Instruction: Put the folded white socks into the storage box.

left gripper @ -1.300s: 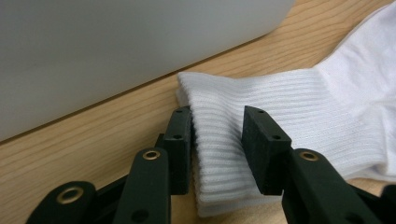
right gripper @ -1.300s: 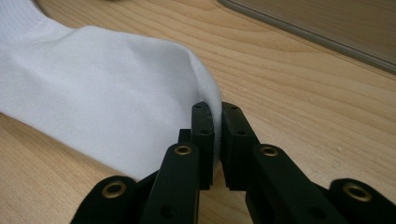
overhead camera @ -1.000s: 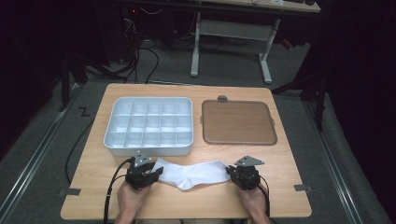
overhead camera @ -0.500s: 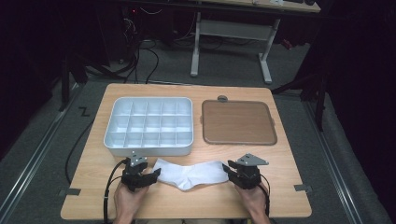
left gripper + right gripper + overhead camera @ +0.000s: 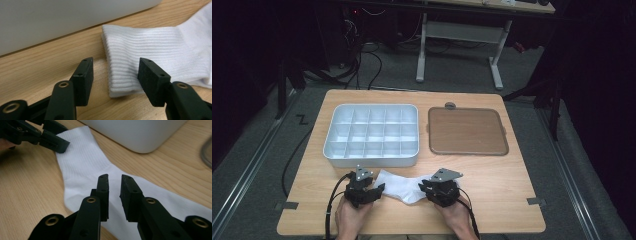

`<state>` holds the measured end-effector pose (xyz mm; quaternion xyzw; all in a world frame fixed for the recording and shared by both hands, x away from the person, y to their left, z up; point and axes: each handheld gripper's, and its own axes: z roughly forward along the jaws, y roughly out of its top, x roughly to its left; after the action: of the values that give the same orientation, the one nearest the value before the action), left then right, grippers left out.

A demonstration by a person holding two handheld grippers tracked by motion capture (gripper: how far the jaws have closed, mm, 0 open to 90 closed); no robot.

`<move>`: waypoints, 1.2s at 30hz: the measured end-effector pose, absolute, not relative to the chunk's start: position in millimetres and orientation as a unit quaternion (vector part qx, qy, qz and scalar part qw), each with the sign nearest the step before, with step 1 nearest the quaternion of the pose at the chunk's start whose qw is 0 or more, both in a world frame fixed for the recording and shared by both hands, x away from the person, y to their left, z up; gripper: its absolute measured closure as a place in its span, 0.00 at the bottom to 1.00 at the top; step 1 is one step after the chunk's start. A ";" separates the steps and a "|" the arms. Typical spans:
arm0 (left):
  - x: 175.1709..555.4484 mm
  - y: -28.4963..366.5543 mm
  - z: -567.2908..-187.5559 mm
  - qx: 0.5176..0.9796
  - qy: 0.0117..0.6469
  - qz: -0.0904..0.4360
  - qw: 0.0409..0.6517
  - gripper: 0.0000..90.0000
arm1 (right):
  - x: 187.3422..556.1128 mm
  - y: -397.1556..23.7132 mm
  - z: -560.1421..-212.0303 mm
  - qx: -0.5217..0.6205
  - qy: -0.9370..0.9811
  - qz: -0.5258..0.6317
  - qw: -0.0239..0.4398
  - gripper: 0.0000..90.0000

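A white sock (image 5: 404, 189) lies flat on the wooden table (image 5: 512, 185) near its front edge. My left gripper (image 5: 374, 190) is at the sock's ribbed cuff (image 5: 150, 47). In the left gripper view this gripper (image 5: 115, 67) is open and its jaws have just been closing, with the cuff's corner in the gap and no pad pressing on it. My right gripper (image 5: 427, 189) hovers over the sock's middle (image 5: 82, 167). Its jaws (image 5: 114, 178) have just been closing to a narrow gap with nothing pinched between them. The left gripper (image 5: 50, 142) shows far off in the right gripper view.
A white tray (image 5: 372, 161) with several compartments stands just behind the sock, close to both grippers. A brown square pad (image 5: 467, 131) lies to its right. A person's hands (image 5: 352, 220) hold the grippers at the table's front edge.
My right gripper has slid left along the sock, from its toe end to its middle. The left gripper has stayed at the cuff.
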<state>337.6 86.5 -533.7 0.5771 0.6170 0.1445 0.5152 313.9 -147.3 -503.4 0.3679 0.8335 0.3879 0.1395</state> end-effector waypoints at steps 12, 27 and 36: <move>336.8 89.4 -531.9 0.575 0.620 0.123 0.519 0.74 | 320.5 -116.1 -515.0 0.356 0.850 0.366 0.132 0.88; 336.3 98.6 -526.9 0.556 0.618 0.069 0.552 0.89 | 313.7 -116.9 -526.2 0.351 0.857 0.351 0.141 0.88; 336.0 102.8 -507.1 0.549 0.604 0.044 0.576 0.89 | 310.7 -115.1 -526.8 0.352 0.856 0.349 0.146 0.87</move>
<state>336.0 102.8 -507.1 0.5487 0.6041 0.0443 0.5763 310.7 -115.1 -526.8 0.3517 0.8561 0.3492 0.1463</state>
